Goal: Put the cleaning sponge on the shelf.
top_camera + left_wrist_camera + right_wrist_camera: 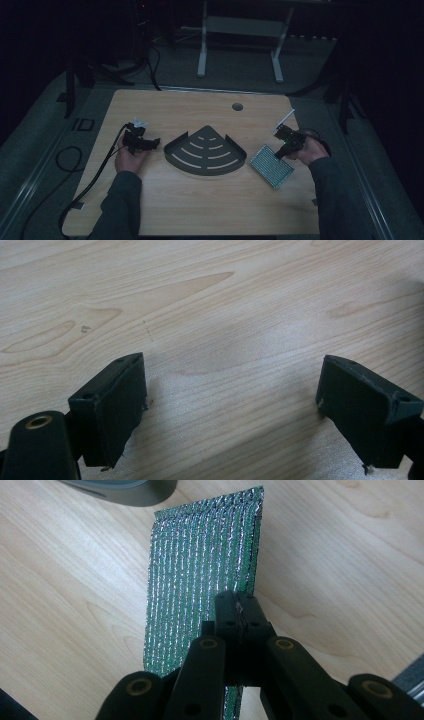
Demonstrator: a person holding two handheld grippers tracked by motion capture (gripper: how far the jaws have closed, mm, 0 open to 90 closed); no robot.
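Observation:
A green sponge pad with a glittery silver mesh face lies at the right of the wooden table, one edge lifted. My right gripper is shut on its near edge; in the right gripper view the sponge pad stands tilted up from the closed jaws of the right gripper. A dark grey fan-shaped corner shelf with curved slots sits at the table's middle. My left gripper rests left of it, pointing toward it. Its jaws are open in the left gripper view, the left gripper holding nothing over bare wood.
A round cable hole is in the table near the far edge. A black cable trails from the left gripper off the table's left side. The corner shelf's rim shows at the top of the right gripper view. White desk legs stand beyond the table.

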